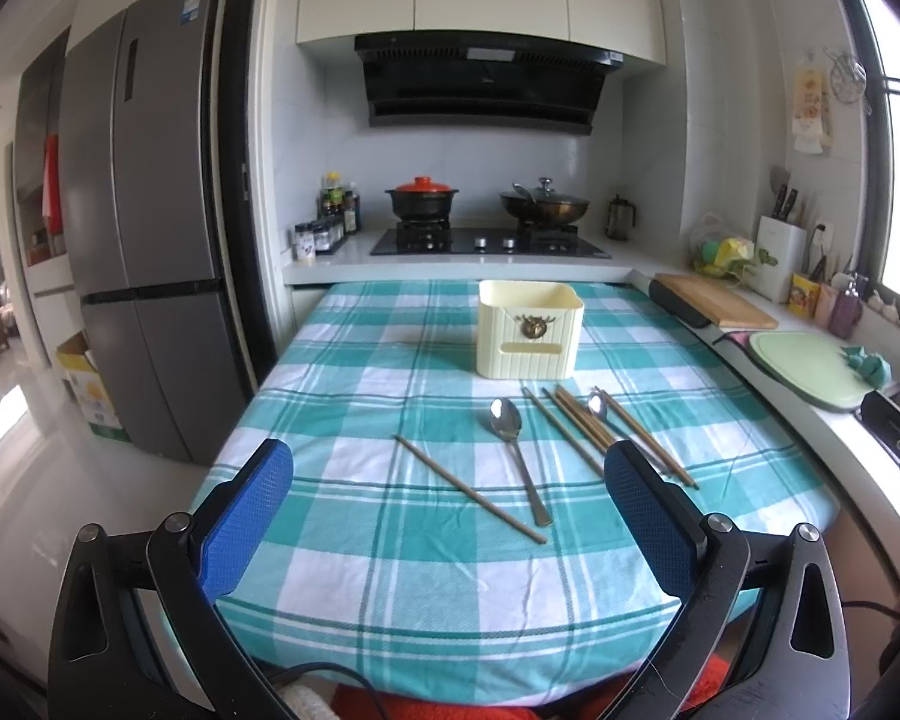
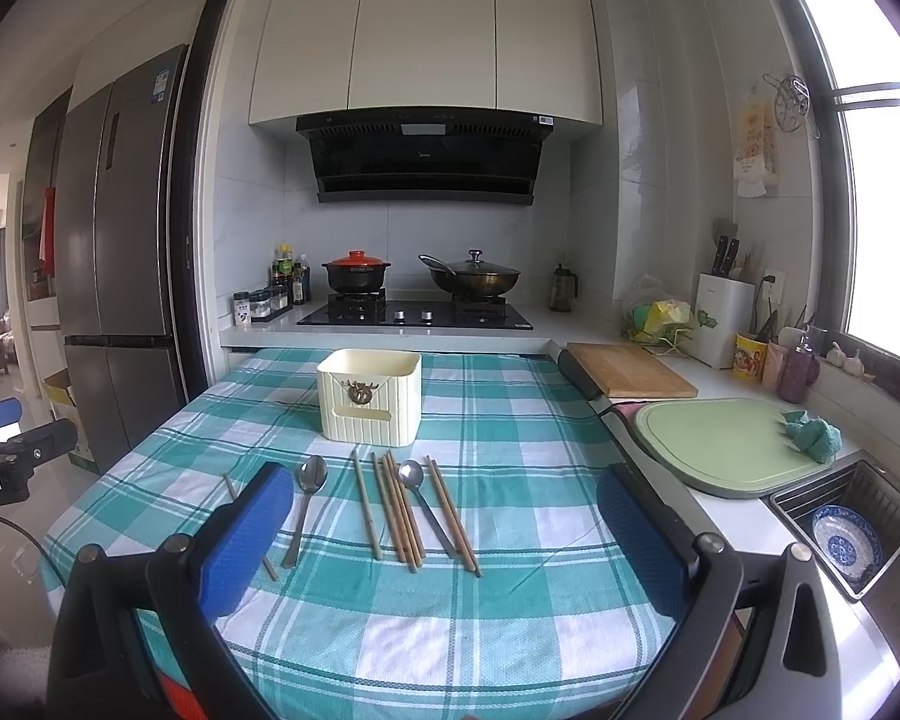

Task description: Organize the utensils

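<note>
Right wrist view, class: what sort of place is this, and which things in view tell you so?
A home kitchen, most likely. A gas hob with two pots sits under a range hood, a fridge stands at left, and a sink holds a bowl.

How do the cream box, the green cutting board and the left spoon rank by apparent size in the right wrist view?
1. Green cutting board, largest as seen.
2. Cream box, though it sits farther from the camera, so its margin behind the board is unsure.
3. Left spoon, clearly smallest.
</note>
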Tool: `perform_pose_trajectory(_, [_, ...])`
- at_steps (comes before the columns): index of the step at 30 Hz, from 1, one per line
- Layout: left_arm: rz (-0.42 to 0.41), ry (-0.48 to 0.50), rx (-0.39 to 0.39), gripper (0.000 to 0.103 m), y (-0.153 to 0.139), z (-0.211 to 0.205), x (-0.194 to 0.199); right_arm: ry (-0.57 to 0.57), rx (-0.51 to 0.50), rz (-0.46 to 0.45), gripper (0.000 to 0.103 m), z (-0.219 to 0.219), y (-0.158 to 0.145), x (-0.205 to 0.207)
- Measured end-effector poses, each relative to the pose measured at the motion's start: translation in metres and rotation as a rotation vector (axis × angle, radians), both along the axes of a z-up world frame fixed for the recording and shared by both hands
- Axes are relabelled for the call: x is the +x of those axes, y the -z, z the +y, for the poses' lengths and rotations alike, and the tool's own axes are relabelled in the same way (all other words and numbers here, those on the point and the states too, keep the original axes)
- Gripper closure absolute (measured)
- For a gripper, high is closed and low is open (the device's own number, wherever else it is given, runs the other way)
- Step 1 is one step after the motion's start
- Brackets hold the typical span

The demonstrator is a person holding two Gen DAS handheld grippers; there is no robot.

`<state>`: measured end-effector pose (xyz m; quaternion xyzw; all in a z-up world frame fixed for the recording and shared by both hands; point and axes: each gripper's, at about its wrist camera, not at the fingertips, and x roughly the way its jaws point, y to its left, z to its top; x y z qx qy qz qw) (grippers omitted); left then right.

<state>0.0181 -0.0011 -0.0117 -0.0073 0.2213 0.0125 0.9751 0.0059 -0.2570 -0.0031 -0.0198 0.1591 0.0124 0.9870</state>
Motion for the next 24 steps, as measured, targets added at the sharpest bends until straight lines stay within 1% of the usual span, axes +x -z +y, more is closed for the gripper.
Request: perform_pose_trajectory(24, [0.002,-0.002,-0.002,0.0,-0.0019,0.0006,0.0003,0.008,0.005,-0.011,0.0,-0.0013,-0.0023,-0.0016])
